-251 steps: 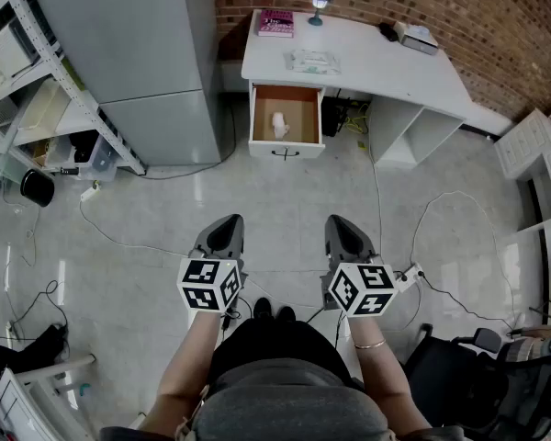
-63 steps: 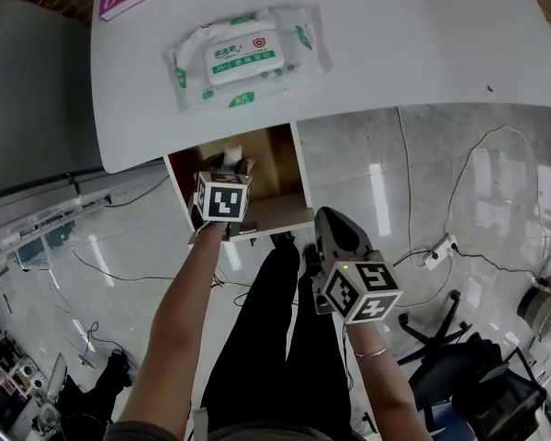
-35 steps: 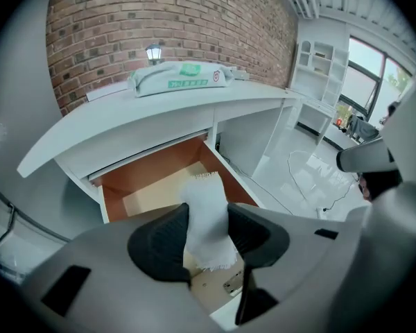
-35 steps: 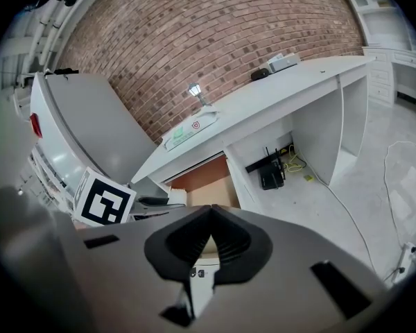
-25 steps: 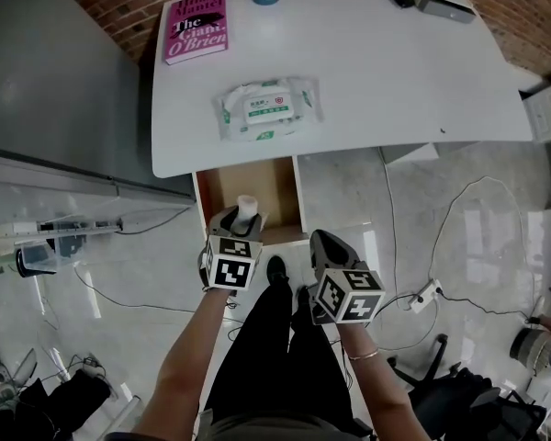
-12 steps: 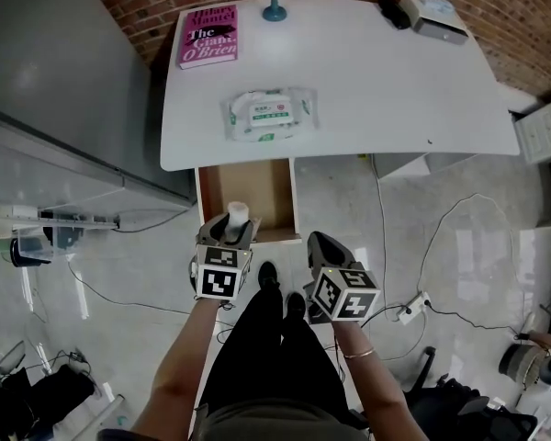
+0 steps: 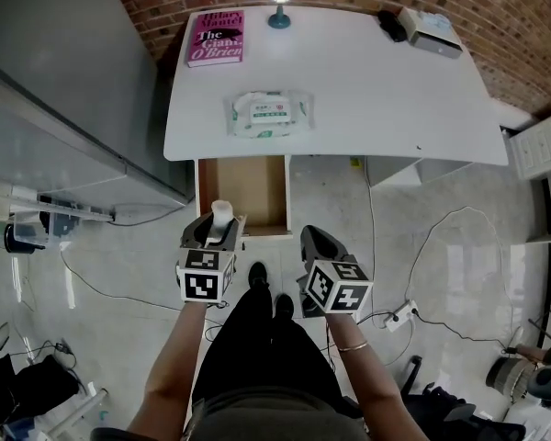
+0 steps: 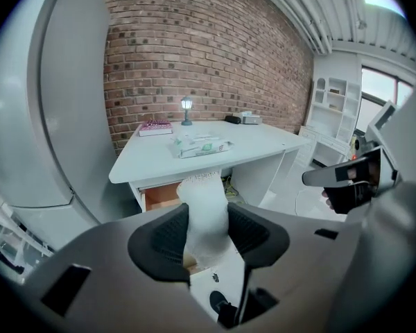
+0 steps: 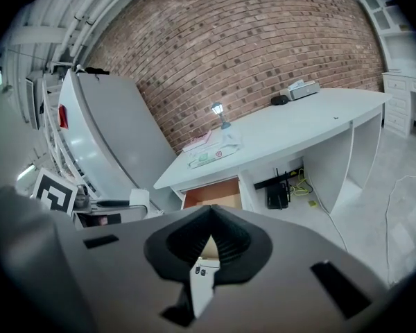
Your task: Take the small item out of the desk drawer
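**Soft white roll clear of the drawer, carried by one claw alone**

The left gripper (image 8: 206, 236) pinches the small white, soft, netted roll (image 8: 204, 214) between its two dark ribbed pads. The roll stands upright, and its frayed top end sticks out well above them. In the head view the roll hangs over the front edge of the open wooden drawer (image 7: 242, 189) of the white desk (image 7: 367, 90). The drawer's floor looks bare. The right gripper (image 9: 209, 236) is pressed together at its tips with nothing in it, and it hangs beside the left one over the pale tiled floor (image 7: 422, 246).

The main risk is probably the grip itself. The roll looks squashy, so the pads may sink in rather than bite, and a tilt or a jolt could let it slide out. It would then fall to the floor or back into the drawer. The drawer also juts out close to the person's legs, so a step forward could knock it.
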